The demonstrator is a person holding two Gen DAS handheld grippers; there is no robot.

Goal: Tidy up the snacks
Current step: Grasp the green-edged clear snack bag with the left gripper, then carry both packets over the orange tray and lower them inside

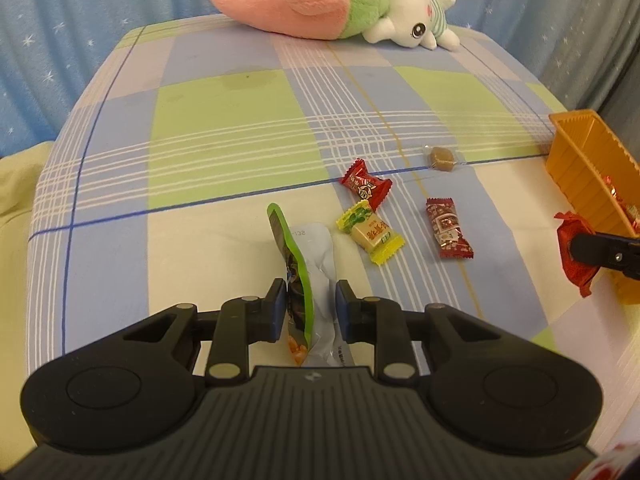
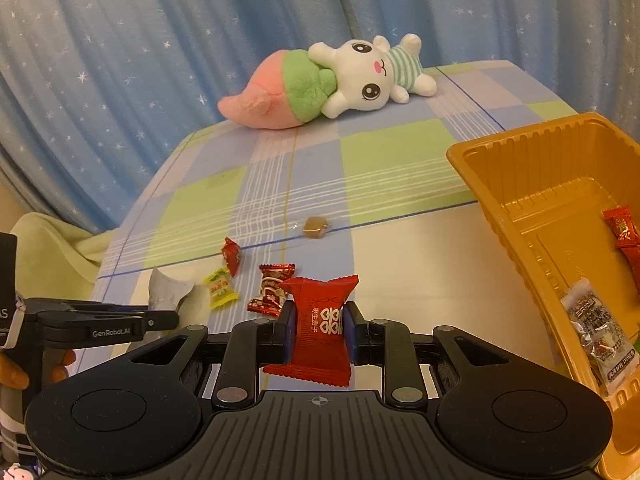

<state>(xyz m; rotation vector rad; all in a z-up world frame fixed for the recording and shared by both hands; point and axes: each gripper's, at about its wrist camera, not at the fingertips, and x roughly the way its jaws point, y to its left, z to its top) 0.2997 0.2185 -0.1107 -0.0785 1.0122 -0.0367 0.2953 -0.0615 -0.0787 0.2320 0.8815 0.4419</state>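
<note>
My left gripper [image 1: 311,300] is shut on a green-edged silver snack packet [image 1: 304,264], held upright above the bed. My right gripper [image 2: 319,322] is shut on a red candy [image 2: 318,328], held left of the orange tray [image 2: 500,216]. That red candy also shows in the left wrist view [image 1: 570,252] beside the tray [image 1: 576,168]. On the bed lie a red candy [image 1: 366,184], a yellow candy [image 1: 370,236], a dark red candy [image 1: 448,232] and a brown candy in clear wrap [image 1: 442,158]. The tray holds a red candy [image 2: 624,236] and a clear packet [image 2: 600,328].
A pink, green and white plush toy [image 1: 340,4] lies at the far end of the checked bed sheet [image 1: 224,136]. A blue star curtain [image 2: 160,40] hangs behind. A pale blanket [image 2: 52,248] lies at the left edge.
</note>
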